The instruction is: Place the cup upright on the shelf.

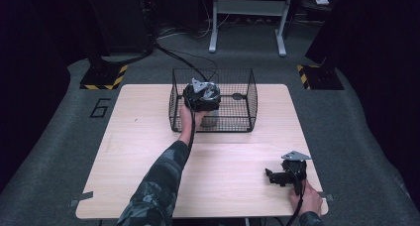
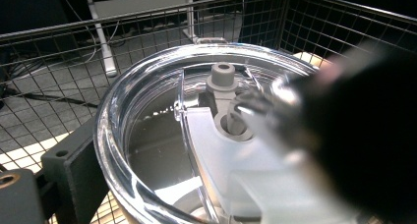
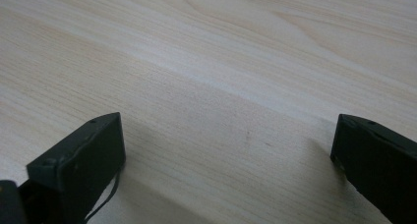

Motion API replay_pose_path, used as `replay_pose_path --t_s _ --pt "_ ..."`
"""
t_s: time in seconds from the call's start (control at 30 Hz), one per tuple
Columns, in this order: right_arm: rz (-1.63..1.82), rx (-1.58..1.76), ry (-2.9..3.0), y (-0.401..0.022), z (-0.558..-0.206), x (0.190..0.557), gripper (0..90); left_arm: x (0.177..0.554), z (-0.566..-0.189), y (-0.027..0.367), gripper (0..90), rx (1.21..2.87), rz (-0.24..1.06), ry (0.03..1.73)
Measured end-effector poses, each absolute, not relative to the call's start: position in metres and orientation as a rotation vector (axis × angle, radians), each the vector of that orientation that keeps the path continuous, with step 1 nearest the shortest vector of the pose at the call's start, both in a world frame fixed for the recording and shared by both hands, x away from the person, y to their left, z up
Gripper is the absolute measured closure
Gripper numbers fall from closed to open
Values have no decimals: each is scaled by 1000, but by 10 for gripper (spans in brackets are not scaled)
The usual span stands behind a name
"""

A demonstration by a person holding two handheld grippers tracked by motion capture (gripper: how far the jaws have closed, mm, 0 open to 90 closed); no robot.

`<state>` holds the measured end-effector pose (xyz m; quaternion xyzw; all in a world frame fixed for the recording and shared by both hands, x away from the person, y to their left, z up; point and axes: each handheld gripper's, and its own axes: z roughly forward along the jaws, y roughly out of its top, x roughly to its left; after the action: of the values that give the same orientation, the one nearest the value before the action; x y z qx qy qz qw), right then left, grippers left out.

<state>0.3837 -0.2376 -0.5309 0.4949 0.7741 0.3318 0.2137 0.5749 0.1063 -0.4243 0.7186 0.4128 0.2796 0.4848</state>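
Where the table (image 1: 148, 186) edge lies nearest the person, the right gripper (image 1: 277, 176) rests on the wood, near-right of the wire basket (image 1: 247, 94), well apart from it; jaws spread wide, nothing between them. Next out, a camouflage sleeve (image 1: 158, 186) reaches toward the basket. Left gripper (image 1: 200, 96): at the basket's left half, over its rim, holding a clear plastic lid (image 2: 147, 135) with a grey centre post (image 2: 222, 79); one jaw lies across the lid. Risk, as judged: smooth plastic could slip from the jaws, or the lid could catch the wire on lowering.
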Motion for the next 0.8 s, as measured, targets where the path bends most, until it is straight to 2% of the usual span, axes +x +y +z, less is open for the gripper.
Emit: replay_pose_path --t_s 0.6,0.8 --pt "921 1372 2149 -238 -531 384 0 562 -401 115 1 1788 626 999" --pt "921 1373 2149 -238 -531 384 0 553 -394 124 0 1810 565 1029"
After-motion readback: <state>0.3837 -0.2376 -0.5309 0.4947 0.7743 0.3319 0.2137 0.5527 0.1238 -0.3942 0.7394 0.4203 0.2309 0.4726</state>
